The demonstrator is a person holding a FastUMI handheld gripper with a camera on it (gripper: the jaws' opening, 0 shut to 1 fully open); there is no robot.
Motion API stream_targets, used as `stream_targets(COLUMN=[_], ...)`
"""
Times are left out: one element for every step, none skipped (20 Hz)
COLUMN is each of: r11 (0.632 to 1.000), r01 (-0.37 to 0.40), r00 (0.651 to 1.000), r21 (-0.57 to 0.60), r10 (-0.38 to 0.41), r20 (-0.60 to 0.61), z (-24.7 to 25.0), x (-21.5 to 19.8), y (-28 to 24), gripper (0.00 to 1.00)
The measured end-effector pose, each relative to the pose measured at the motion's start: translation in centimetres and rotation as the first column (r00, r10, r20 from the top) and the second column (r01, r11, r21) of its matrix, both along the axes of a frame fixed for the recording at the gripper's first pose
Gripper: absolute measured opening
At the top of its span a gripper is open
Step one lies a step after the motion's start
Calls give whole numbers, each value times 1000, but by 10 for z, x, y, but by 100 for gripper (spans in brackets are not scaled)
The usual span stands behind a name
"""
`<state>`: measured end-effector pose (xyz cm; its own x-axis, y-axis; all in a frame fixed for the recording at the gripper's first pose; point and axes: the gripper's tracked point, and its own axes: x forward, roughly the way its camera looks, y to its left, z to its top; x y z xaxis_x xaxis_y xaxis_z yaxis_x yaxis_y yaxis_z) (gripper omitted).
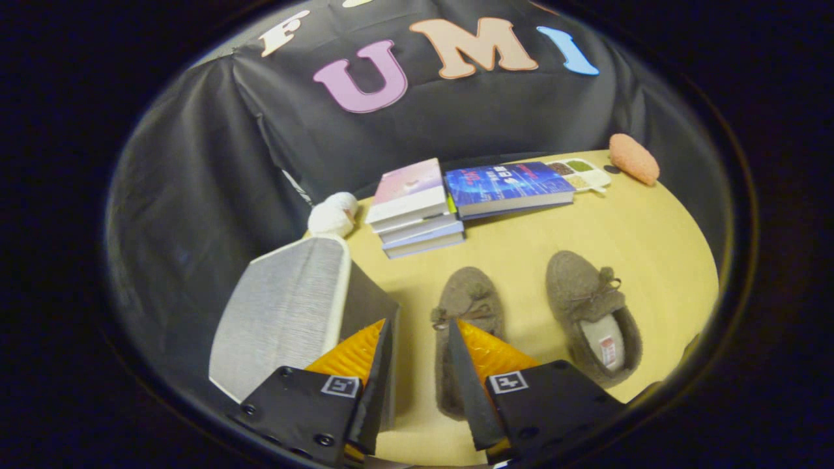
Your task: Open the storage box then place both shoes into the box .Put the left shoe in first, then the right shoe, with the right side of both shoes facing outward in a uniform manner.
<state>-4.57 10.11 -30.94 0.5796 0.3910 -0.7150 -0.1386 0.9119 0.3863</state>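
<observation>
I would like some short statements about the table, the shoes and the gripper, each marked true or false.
1. Two shoes, one and the other, lie on the table. True.
2. The gripper is shut on a shoe. False: its fingers are apart, one shoe partly behind the right finger.
3. Both shoes are in the storage box. False: they lie on the table beside it.
4. A stack of books lies beyond the shoes. True.

Both shoes are showing matt, fuzzy cloth. The storage box is showing a ribbed fabric panel. The desk is presenting smooth, pale wood. The book cover is appearing glossy.
</observation>
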Motion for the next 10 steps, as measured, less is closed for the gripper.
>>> stream_targets(r11=[999, 997, 992, 986, 980, 974, 967, 960, 950, 938], r01=[-18, -39, -63, -88, -113, -137, -155, -152, -146, -137], r00=[1000, 999, 998, 996, 994, 990, 987, 987, 985, 983], r21=[35, 71, 106, 140, 166, 182, 200, 234, 275, 319], r10=[18, 38, 61, 86, 114, 140, 162, 161, 165, 170], r20=[11, 17, 19, 15, 6, -5, -16, -21, -46, -76], z=[9, 15, 20, 23, 23, 21, 21, 21, 20, 20], x=[2, 0, -1, -4, -8, -14, -18, -20, -22, -27], y=[9, 18, 28, 38, 45, 51, 55, 60, 66, 70], gripper=[59, 59, 59, 59, 59, 59, 59, 59, 59, 59])
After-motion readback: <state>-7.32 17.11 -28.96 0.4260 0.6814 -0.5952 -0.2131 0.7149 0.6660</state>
